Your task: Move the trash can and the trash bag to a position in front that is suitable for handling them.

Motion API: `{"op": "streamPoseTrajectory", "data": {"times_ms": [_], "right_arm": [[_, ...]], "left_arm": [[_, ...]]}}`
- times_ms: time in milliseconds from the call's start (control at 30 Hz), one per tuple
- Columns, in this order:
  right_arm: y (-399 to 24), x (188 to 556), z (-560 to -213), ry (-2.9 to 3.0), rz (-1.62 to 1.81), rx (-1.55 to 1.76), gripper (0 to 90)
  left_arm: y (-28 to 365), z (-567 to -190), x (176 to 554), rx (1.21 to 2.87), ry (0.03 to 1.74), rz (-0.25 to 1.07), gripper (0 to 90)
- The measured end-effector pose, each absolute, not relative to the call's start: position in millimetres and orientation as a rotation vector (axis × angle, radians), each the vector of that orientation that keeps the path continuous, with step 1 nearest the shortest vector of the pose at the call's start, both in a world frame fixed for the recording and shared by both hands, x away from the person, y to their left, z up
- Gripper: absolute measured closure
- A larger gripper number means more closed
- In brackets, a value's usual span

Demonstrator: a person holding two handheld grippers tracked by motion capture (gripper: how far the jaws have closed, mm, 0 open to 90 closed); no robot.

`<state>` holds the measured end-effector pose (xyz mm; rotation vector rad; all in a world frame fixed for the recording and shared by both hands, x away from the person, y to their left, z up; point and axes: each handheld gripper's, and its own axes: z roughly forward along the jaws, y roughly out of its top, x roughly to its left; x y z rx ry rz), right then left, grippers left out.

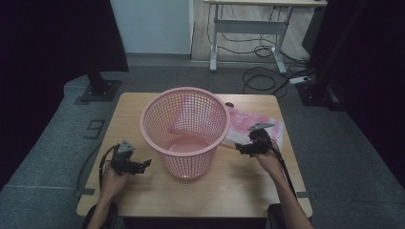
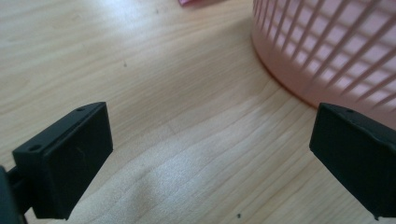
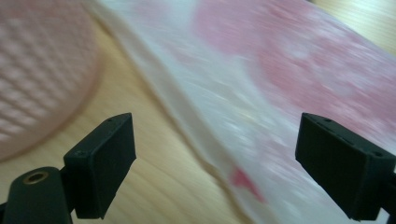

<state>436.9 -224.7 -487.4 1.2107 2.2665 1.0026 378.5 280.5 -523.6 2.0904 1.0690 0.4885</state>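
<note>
Blurring the bag (image 3: 280, 93) between open right tongs (image 3: 215, 163).

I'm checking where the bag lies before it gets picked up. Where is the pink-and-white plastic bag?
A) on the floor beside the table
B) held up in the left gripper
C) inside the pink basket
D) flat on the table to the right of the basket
D: the plastic bag lies flat on the table to the right of the pink basket, with the right gripper over its near edge, jaws open.
</note>
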Motion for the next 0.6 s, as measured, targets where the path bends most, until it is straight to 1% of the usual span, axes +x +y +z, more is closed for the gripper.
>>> {"op": "streamPoseTrajectory", "data": {"times_ms": [100,233,367,433,467,600], "right_arm": [[-251.3,442.0,-490.3,2.242,0.971,1.335,12.4],[-281.6,447.0,-493.1,2.21,0.882,1.404,12.6],[-310.0,452.2,-497.3,2.174,0.804,1.477,12.6],[-316.2,453.1,-499.7,2.172,0.793,1.497,12.7],[-326.6,453.2,-505.9,2.159,0.789,1.537,13.7],[-337.7,449.5,-523.0,2.171,0.761,1.591,20.0]], "left_arm": [[278.2,-531.1,380.8,2.148,1.055,0.501,0.0],[273.8,-536.9,382.4,2.202,1.038,0.491,0.0],[271.4,-539.5,382.8,2.223,1.029,0.49,0.0],[271.0,-540.7,383.2,2.23,1.027,0.489,0.0],[270.3,-541.7,383.6,2.24,1.025,0.485,0.0],[268.3,-543.1,383.5,2.259,1.021,0.482,0.0]]}}
